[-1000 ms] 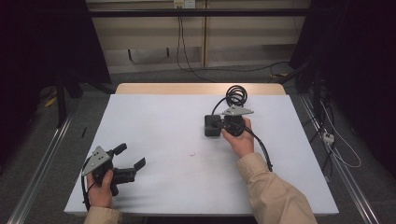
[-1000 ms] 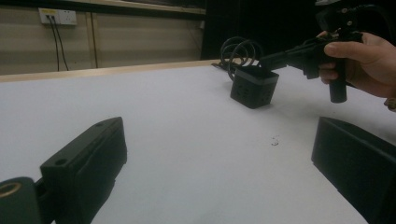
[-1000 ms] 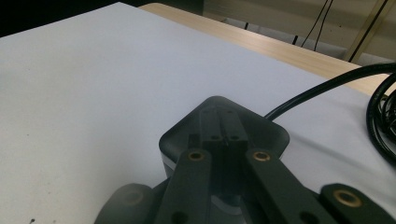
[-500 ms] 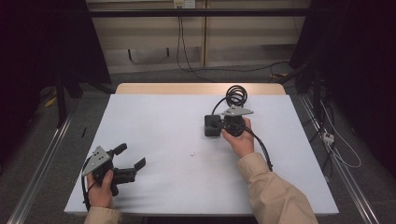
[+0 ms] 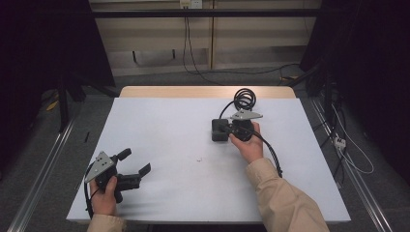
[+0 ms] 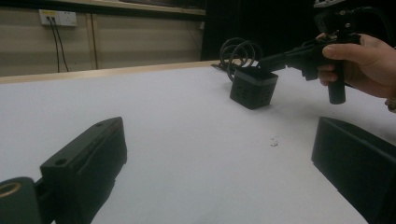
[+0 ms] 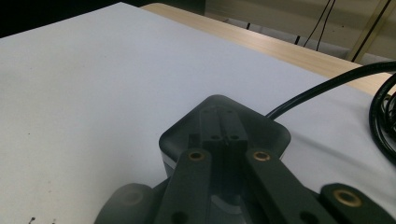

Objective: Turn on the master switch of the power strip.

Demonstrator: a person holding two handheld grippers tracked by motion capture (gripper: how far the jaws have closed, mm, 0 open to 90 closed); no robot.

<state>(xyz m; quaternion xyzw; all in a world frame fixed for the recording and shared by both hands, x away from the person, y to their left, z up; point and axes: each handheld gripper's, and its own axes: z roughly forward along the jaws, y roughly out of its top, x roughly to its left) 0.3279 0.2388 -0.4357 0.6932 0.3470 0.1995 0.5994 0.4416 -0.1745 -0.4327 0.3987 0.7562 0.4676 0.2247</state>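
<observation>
- The right gripper (image 5: 226, 129) has its black jaws drawn together, their tips resting on the flat top of the small black box-shaped power adapter (image 5: 218, 130); nothing is pinched between them.
- The adapter sits at about two o'clock from the middle of the white table (image 5: 159, 125), with its black coiled cable (image 5: 244, 98) lying just beyond it at twelve o'clock.
- The left gripper (image 5: 136, 165) stands at seven o'clock, well apart, jaws spread wide and holding nothing.
- The box looks rigid, smooth-sided and fairly dense, likely to slip under a light pinch.
- Best taken across two opposite side walls, low down; the stiff cable will probably drag and tug.
</observation>
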